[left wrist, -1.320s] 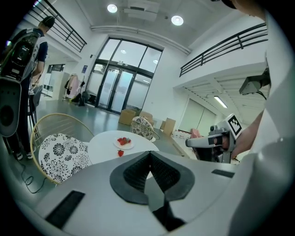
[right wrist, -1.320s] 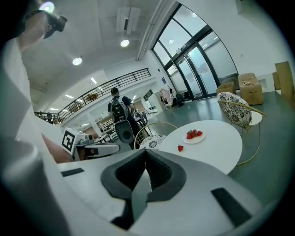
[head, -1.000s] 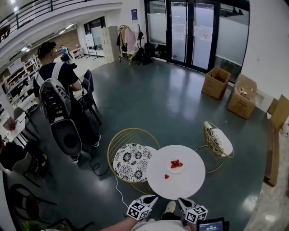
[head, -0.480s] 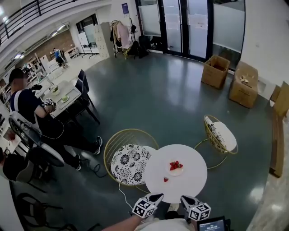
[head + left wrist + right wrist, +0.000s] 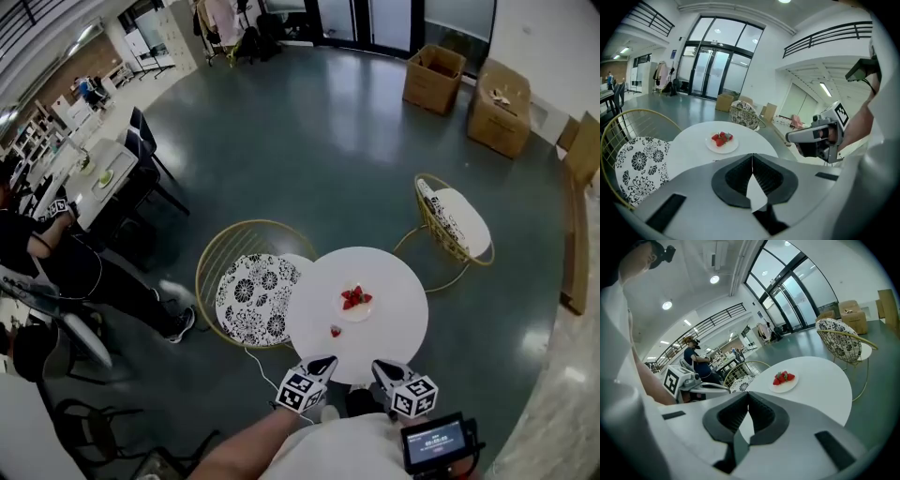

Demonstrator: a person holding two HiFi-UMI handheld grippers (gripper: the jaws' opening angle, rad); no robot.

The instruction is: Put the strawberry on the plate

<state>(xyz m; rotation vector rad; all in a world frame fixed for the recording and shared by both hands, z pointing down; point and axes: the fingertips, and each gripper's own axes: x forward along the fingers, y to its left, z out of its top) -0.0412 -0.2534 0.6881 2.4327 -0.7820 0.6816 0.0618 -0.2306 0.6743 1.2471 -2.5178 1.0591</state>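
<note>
table (image 5: 398,281): white | strawberry (image 5: 336,331): red | plate (image 5: 362,315): white | chair cushion (image 5: 253,300): black-and-white floral | floor (image 5: 309,159): dark teal

Left gripper (image 5: 324,361) and right gripper (image 5: 379,367) held side by side, slightly apart, both pointing forward and somewhat downward. Each pair of jaws is closed tip to tip, with nothing between them. The bare left forearm (image 5: 239,452) extends behind its gripper.

Open hall with a glossy dark green floor (image 5: 309,141).
A round white table (image 5: 398,314) stands between two gold wire chairs (image 5: 246,298) with patterned cushions; cardboard boxes (image 5: 433,75) sit near the glass doors (image 5: 375,13), and desks (image 5: 94,180) stand at the left.
</note>
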